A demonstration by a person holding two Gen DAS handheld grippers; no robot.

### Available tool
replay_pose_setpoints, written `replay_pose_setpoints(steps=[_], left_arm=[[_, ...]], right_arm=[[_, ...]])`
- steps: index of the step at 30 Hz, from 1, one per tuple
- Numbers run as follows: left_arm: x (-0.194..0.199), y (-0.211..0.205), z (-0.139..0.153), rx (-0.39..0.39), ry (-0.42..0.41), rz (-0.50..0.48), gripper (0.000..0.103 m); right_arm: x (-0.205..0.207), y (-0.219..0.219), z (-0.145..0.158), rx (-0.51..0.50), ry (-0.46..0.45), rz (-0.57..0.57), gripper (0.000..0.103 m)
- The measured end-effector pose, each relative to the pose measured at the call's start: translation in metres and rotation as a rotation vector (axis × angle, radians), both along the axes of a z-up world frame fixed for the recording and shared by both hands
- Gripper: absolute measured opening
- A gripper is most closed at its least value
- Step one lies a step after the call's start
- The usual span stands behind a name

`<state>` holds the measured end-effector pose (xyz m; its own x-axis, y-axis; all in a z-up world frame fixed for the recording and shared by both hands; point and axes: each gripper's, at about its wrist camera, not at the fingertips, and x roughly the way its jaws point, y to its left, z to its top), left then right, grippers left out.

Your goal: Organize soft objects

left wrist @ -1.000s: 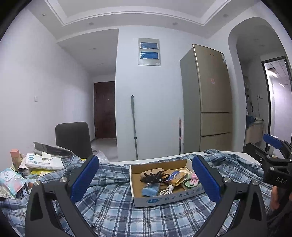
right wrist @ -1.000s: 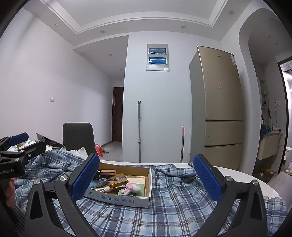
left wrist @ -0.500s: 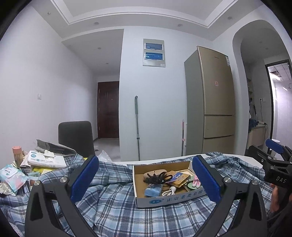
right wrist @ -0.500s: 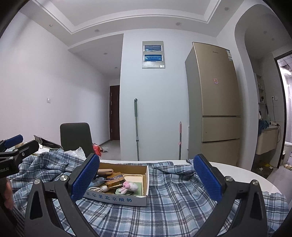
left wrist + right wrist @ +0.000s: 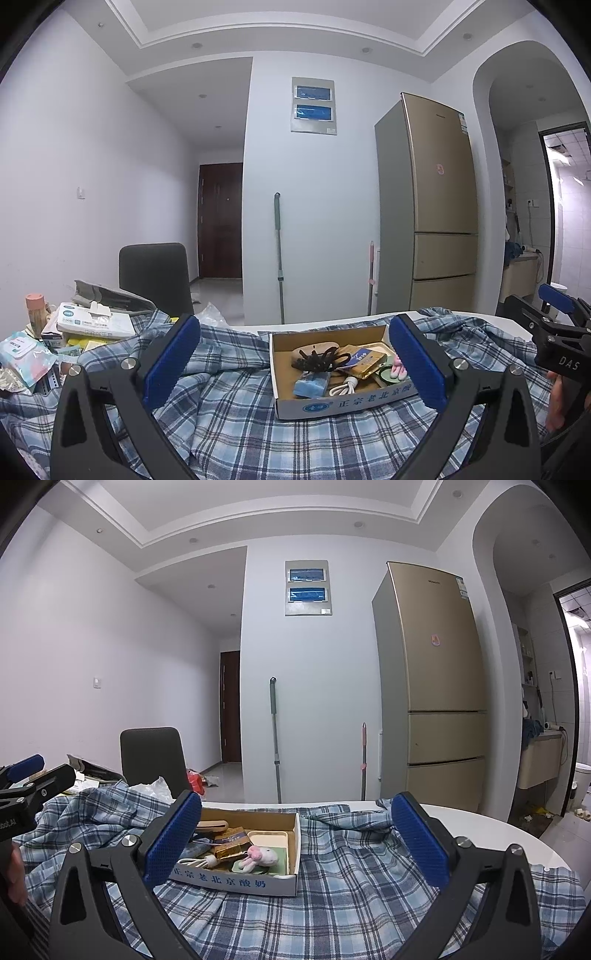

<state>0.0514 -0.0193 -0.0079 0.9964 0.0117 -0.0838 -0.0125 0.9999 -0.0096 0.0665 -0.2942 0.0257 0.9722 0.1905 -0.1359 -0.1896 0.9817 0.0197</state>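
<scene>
A blue plaid cloth [image 5: 236, 417] lies crumpled over the white table, also in the right wrist view [image 5: 351, 893]. A shallow cardboard box [image 5: 343, 400] sits on it, holding a black hair tie, a blue item, a white cable, a gold packet and a small pink plush [image 5: 260, 856]. The box also shows in the right wrist view [image 5: 240, 880]. My left gripper [image 5: 295, 363] is open and empty, above the cloth in front of the box. My right gripper [image 5: 295, 843] is open and empty, to the right of the box.
Tissue packs and clutter [image 5: 74, 328] pile at the table's left. A dark chair [image 5: 155, 277] stands behind the table. A gold fridge [image 5: 432, 206] and mop handles stand against the back wall. Bare white tabletop [image 5: 491, 834] shows at the right.
Both views have shifted slightly; the box sits a little further right in the left wrist view. Both grippers stay open and empty.
</scene>
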Motion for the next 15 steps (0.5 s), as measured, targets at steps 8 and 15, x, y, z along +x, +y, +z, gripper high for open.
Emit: replay_pose_setpoints(steps=[8, 15], left_arm=[[0.0004, 0.0001, 0.0002, 0.000, 0.001, 0.000, 0.103], [0.0011, 0.0010, -0.0006, 0.002, 0.004, 0.005, 0.103]], right_arm=[[0.0005, 0.0000, -0.0005, 0.000, 0.002, -0.001, 0.103], [0.0001, 0.0008, 0.0001, 0.000, 0.001, -0.004, 0.103]])
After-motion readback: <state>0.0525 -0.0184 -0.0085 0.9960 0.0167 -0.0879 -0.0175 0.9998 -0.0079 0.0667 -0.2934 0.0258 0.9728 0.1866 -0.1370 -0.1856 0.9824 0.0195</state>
